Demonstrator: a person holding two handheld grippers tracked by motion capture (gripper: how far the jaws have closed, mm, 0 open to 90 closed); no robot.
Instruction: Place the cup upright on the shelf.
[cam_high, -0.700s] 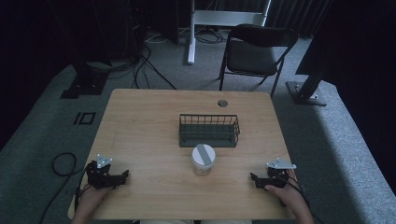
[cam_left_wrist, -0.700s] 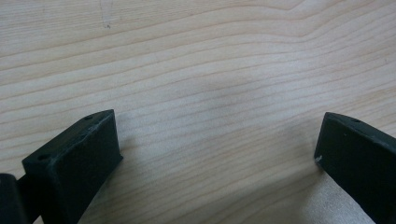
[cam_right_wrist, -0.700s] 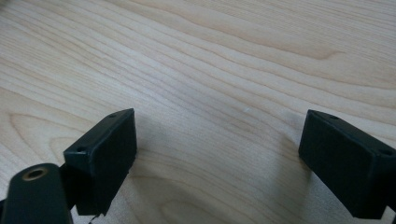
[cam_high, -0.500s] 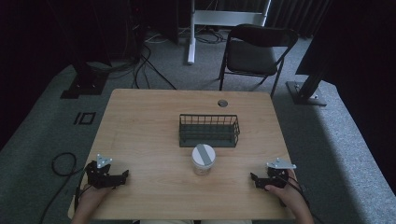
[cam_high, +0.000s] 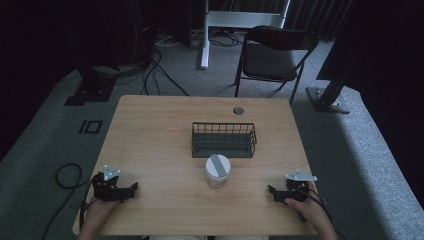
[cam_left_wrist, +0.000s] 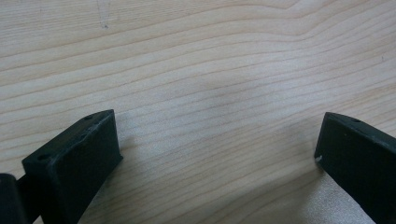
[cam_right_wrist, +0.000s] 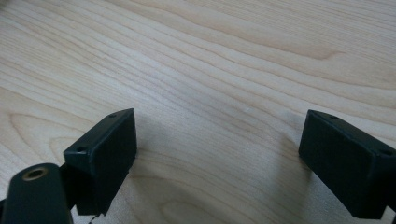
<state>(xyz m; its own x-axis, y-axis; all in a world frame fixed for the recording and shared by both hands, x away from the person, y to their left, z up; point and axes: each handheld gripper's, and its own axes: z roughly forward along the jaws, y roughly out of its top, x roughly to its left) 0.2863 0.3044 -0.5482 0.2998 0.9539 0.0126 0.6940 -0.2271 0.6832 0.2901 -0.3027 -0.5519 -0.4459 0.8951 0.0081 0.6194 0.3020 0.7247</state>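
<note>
on the table, both grippers open; tub possibly lidded

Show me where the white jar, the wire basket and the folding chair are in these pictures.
white jar (cam_high: 217, 167): high view, on its lid.
wire basket (cam_high: 223, 149): high view, on its near wall.
folding chair (cam_high: 266, 61): high view, on its seat.

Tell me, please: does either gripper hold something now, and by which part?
Nothing is held. The left gripper and right gripper are both open over bare table, apart from the cup and basket.
</note>
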